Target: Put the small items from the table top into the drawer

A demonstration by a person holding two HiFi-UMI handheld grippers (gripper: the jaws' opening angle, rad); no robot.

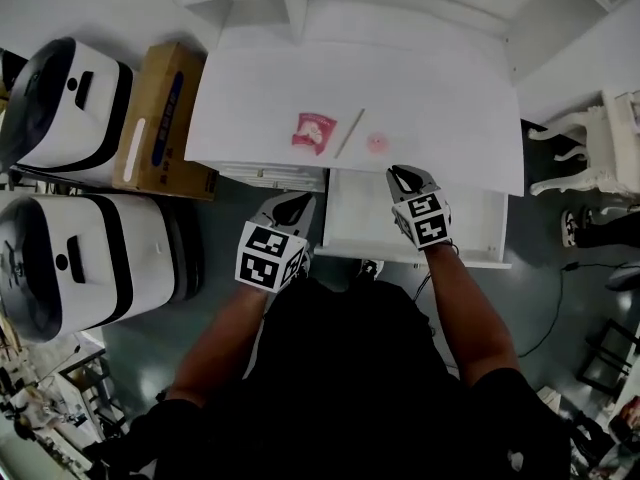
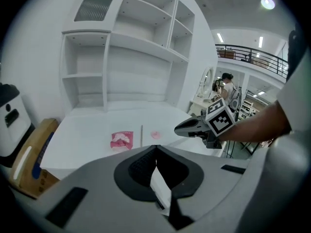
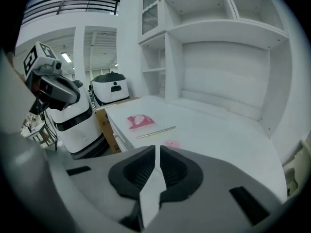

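On the white desk top lie a pink packet, a thin stick and a small pink round item. Under the desk's front edge the white drawer stands pulled out. My left gripper hovers in front of the desk, left of the drawer, shut and empty. My right gripper is above the drawer's back, just short of the round item, also shut and empty. The left gripper view shows the packet, stick, round item and right gripper.
A cardboard box leans against the desk's left side, with two white machines beside it. A white ornate chair stands at the right. Shelves rise behind the desk top.
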